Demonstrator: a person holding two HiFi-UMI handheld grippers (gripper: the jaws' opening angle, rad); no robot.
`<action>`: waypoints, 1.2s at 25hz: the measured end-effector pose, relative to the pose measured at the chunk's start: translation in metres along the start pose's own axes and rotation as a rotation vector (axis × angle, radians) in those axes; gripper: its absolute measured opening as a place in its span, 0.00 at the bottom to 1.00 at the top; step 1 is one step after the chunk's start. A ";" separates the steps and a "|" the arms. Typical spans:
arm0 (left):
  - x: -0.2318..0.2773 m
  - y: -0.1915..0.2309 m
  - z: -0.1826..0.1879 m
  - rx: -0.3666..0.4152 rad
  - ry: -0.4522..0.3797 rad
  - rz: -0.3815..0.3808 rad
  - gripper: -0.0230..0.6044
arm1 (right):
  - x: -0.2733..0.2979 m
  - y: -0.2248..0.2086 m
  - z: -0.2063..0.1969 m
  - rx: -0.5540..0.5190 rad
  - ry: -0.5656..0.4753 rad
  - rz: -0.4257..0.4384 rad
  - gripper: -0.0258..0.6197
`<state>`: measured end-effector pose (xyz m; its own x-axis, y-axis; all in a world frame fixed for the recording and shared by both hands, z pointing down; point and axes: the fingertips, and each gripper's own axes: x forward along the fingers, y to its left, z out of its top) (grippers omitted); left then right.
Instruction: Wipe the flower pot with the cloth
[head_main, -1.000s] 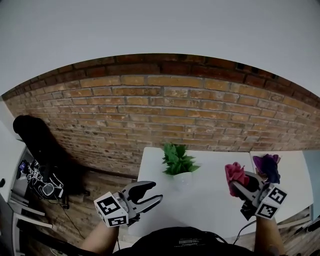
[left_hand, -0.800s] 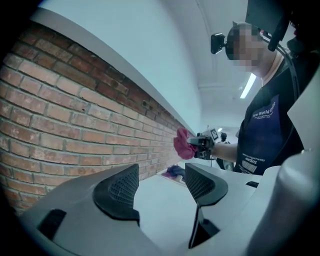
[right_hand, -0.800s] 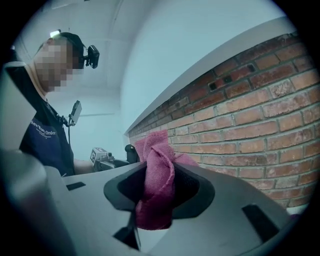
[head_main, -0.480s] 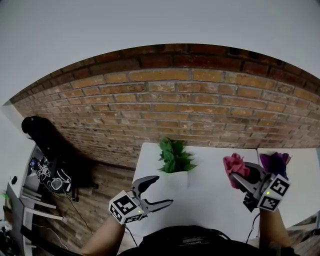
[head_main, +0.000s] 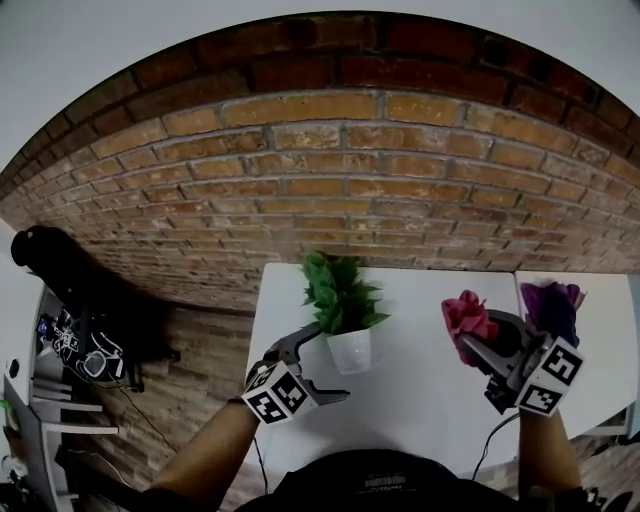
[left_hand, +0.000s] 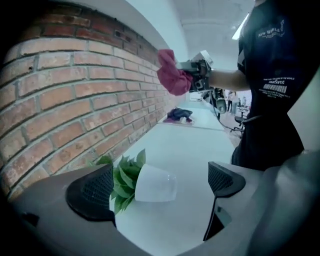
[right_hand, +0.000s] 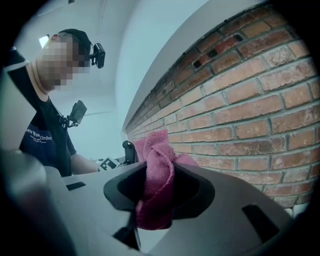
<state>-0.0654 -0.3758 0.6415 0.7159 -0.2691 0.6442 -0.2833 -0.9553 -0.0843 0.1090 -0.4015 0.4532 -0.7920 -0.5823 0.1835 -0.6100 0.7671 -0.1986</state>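
Left gripper (head_main: 331, 364): jaws were spread wide, having just been opening, and no pad was on anything yet!
Flower pot (left_hand: 156, 183): white and upright on the table (head_main: 420, 405). It sat framed in the left gap, just ahead of the tips, with the plant (head_main: 340, 292) rising from it.
Right gripper (right_hand: 159, 194): jaws were pinching the pink cloth (head_main: 464, 316), held up off the table, well apart from the pot on its right.
Risk, tipping: the pot looked light, so a pad clipping one side first could have knocked it over or shoved it along.
Risk, leaves: foliage sat close to one left pad, and a closing squeeze might have trapped it.
Risk, cloth: only a fold was clamped, so hard rubbing could have dragged it free.
Count: two grippers, one pot, one plant and two cloths, the second a purple cloth (head_main: 549, 306) lying further right.
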 end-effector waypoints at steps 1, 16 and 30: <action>0.009 0.001 -0.006 0.011 0.018 -0.011 0.96 | 0.005 -0.003 -0.002 0.002 0.007 0.000 0.23; 0.113 0.014 -0.070 0.190 0.265 -0.023 0.96 | 0.035 -0.041 -0.040 0.058 0.097 -0.007 0.23; 0.124 0.011 -0.053 0.251 0.359 -0.014 0.96 | 0.025 -0.061 -0.043 0.078 0.086 -0.039 0.23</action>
<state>-0.0139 -0.4127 0.7606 0.4389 -0.2390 0.8662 -0.0801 -0.9705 -0.2273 0.1273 -0.4509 0.5109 -0.7643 -0.5839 0.2735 -0.6434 0.7187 -0.2636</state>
